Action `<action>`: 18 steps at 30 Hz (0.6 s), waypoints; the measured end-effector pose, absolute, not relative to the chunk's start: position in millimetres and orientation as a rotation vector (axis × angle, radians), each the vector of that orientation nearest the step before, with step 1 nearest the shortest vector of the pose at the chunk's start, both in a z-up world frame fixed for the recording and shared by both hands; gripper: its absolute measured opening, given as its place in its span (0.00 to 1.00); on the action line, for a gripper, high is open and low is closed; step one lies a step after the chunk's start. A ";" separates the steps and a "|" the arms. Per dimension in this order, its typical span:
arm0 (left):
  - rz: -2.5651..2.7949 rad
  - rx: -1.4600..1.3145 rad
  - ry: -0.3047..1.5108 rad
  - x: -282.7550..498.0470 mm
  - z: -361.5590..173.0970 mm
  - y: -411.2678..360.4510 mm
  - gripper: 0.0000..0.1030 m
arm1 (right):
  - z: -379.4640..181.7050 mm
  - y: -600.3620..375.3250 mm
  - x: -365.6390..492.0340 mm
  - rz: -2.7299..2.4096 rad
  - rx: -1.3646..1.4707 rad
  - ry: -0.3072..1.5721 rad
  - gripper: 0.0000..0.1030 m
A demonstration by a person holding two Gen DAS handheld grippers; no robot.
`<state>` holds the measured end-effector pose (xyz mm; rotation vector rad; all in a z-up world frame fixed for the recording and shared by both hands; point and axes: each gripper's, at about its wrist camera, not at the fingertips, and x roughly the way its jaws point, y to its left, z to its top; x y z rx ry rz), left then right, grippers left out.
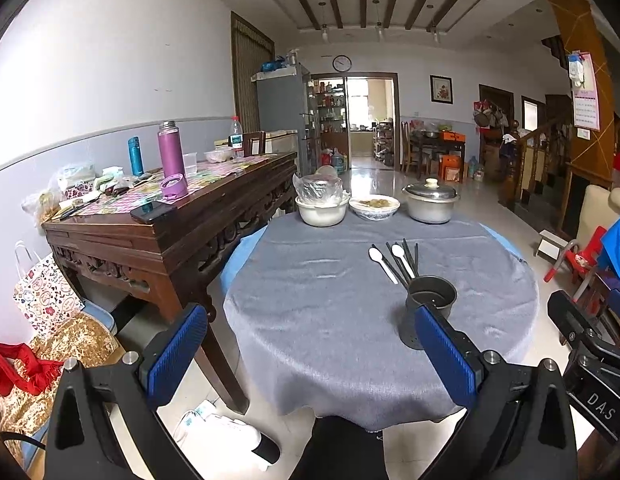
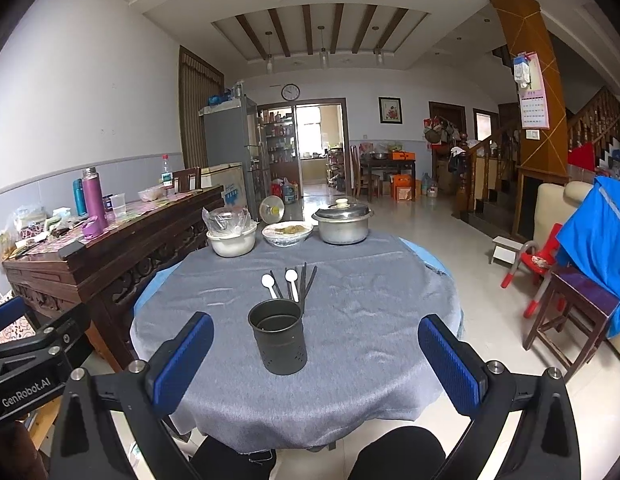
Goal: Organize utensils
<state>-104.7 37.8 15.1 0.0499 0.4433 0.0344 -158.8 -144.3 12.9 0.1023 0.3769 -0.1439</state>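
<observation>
A dark metal utensil holder (image 2: 279, 338) stands empty on the round table's grey cloth (image 2: 370, 340); it also shows in the left wrist view (image 1: 429, 312), partly behind a blue pad. Just beyond it lie two white spoons (image 2: 290, 280) (image 1: 382, 263) and several black chopsticks (image 2: 307, 286) (image 1: 406, 262), flat on the cloth. My left gripper (image 1: 310, 356) is open and empty near the table's front edge. My right gripper (image 2: 316, 360) is open and empty, with the holder between its pads but farther out.
At the table's far side stand a white bowl with a plastic bag (image 2: 231, 236), a dish of food (image 2: 287, 233) and a lidded metal pot (image 2: 342, 222). A cluttered wooden sideboard (image 1: 157, 220) stands left. A stool and red chair (image 2: 550, 280) stand right.
</observation>
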 end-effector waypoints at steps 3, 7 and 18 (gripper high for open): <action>0.034 0.052 0.443 -105.5 15.4 37.0 1.00 | 12.2 -144.2 -158.6 -0.147 0.104 0.376 1.00; 0.030 0.054 0.441 -106.0 15.5 36.5 1.00 | 12.1 -144.3 -159.2 -0.146 0.104 0.377 1.00; 0.026 0.053 0.443 -107.3 16.0 36.1 1.00 | 11.6 -143.5 -160.3 -0.145 0.104 0.377 1.00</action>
